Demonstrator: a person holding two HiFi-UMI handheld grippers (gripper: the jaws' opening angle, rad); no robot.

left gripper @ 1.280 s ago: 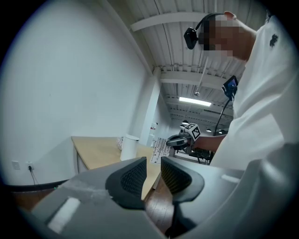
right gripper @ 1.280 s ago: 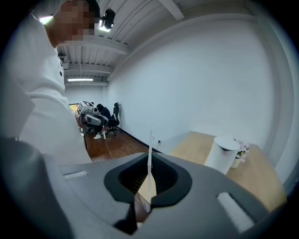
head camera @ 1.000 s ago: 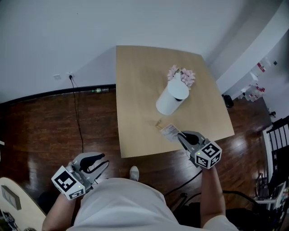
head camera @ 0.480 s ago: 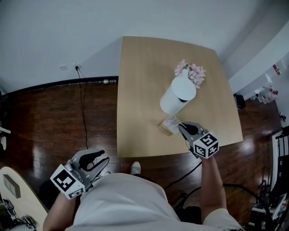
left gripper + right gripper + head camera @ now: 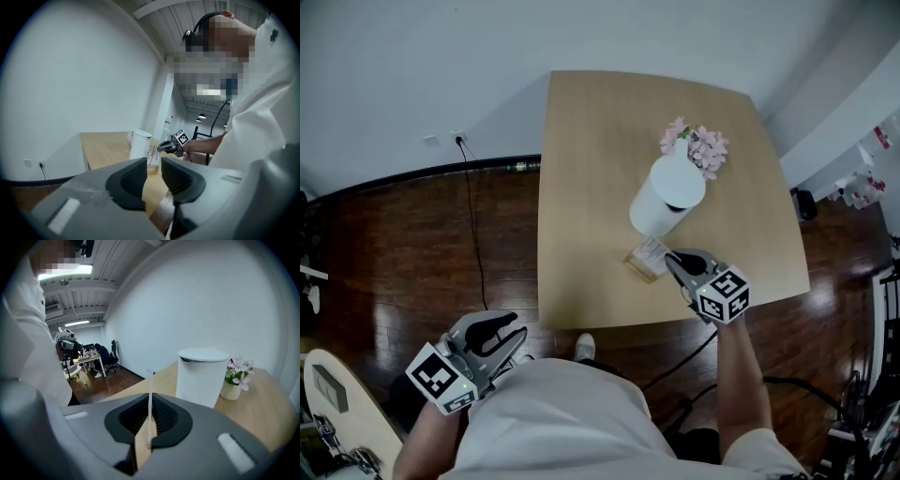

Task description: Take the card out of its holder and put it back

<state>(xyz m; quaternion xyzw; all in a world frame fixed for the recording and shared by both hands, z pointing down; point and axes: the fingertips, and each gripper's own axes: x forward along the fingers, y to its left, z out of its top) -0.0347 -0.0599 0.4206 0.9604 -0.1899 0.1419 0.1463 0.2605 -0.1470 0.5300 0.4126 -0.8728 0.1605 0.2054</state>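
Observation:
A small white printed card (image 5: 651,250) stands at a low wooden holder (image 5: 637,266) on the light wooden table (image 5: 591,169), just in front of a white cylinder. My right gripper (image 5: 668,258) is shut on the card's right edge. In the right gripper view the card (image 5: 150,394) shows edge-on as a thin white line between the pads, with the holder's wood (image 5: 140,448) below it. My left gripper (image 5: 519,333) hangs off the table at the lower left, over the floor, holding nothing, its pads a narrow gap apart. From there I see the card (image 5: 152,153) and the right gripper (image 5: 165,146).
The white cylinder container (image 5: 666,197) stands just behind the card, with a small pot of pink flowers (image 5: 698,148) beyond it. The table's near edge (image 5: 609,323) is close to the holder. Dark wooden floor and a trailing cable (image 5: 473,234) lie to the left.
My right gripper has carried the card from a tilted position nearer the table's front edge to the holder, where it now stands upright. The left gripper has stayed in place.

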